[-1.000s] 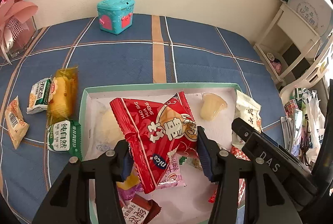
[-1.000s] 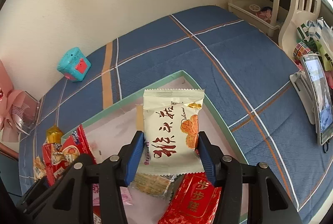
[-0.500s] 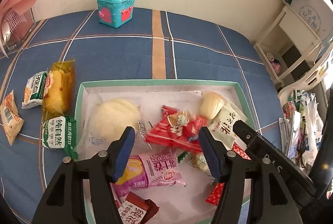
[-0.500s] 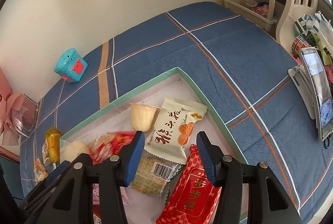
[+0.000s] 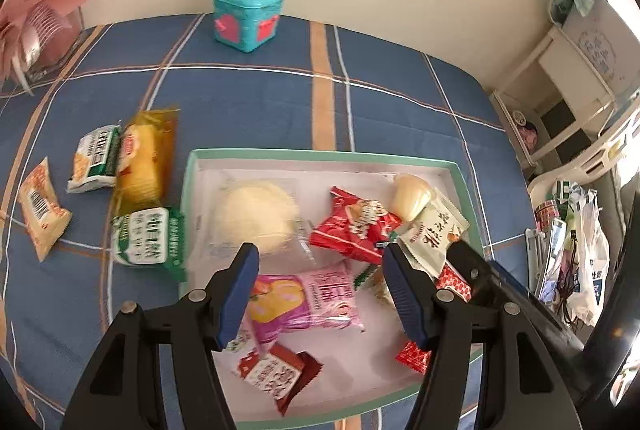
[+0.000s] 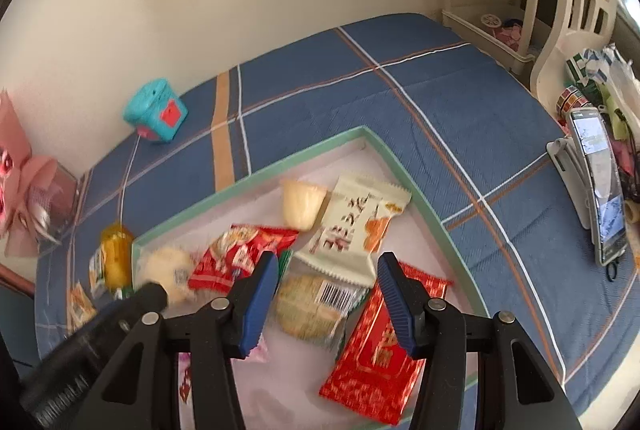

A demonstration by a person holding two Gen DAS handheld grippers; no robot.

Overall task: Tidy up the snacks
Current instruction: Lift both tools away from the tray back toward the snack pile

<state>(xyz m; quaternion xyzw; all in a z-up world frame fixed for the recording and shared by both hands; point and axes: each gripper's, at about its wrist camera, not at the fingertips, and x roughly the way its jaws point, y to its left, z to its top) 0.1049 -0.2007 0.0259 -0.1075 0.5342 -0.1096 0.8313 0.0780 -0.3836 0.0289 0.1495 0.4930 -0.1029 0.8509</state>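
Note:
A green-rimmed white tray [image 5: 320, 155] [image 6: 256, 174] lies on the blue plaid cloth and holds several snacks: a red peanut packet [image 5: 354, 228] [image 6: 240, 256], a cream packet [image 5: 434, 232] [image 6: 354, 226], a jelly cup [image 5: 412, 192] [image 6: 302, 202], a round bun [image 5: 256, 216], a pink packet [image 5: 308, 302] and a red flat packet [image 6: 380, 346]. My left gripper [image 5: 320, 294] is open and empty above the tray. My right gripper [image 6: 328, 298] is open and empty above the tray.
Left of the tray lie loose snacks: a yellow cake packet [image 5: 146, 158], two green-white packets [image 5: 148, 236] [image 5: 96, 158] and an orange packet [image 5: 42, 208]. A teal toy box [image 5: 248, 14] stands at the back. A phone on a stand [image 6: 600, 186] is right.
Both grippers opened and dropped their packets into the tray: the left let go of the red peanut packet, the right the cream packet. Both have pulled back and up.

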